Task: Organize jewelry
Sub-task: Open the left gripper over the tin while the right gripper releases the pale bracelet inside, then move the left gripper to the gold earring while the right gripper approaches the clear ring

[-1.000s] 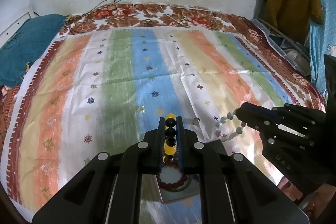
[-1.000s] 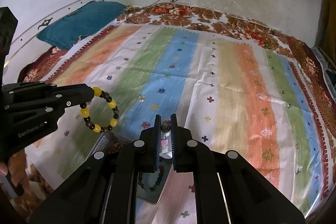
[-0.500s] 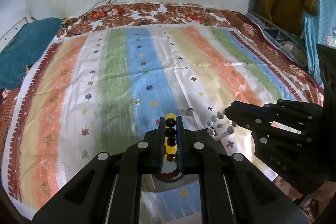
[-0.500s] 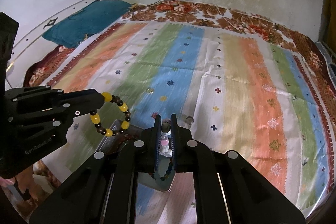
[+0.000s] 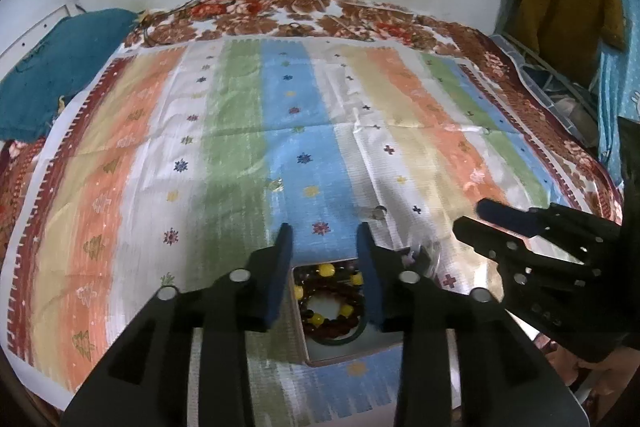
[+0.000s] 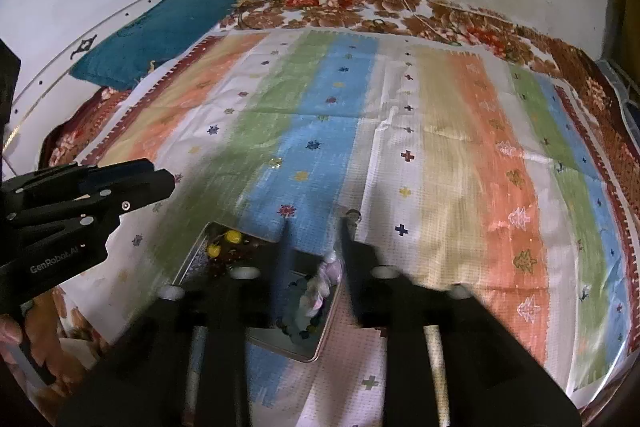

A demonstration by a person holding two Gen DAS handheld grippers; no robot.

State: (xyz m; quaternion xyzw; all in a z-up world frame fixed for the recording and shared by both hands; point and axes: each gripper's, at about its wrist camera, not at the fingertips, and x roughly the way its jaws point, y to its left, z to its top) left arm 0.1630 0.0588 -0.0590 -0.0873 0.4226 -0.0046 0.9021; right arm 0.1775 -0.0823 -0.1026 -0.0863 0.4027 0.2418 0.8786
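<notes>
The left gripper is hovering over a shallow metal tray that is lying on a striped mat spread across the bed. Its jaws are opening, with a clear gap between the blue pads and nothing pressed between them. Seen through that gap, a bracelet of yellow and dark beads is lying in the tray, resting on a ring of dark red beads with a green bangle curving just beneath it.

The right gripper is hanging over the same tray, toward its other end. Its jaws are also opening; the picture is blurring there, but the fingers are standing apart and gripping nothing. Below them a pale pink and white beaded piece is lying in the tray among small dark beads, and the yellow and dark bracelet is showing at the tray's far left corner.

A small silvery ring is sitting on the mat just beyond the tray, apart from it.

Each gripper is appearing in the other's view: the right one at the left camera's right edge, the left one at the right camera's left edge, with part of a hand holding its grip. A teal pillow is resting at the bed's far left corner.
</notes>
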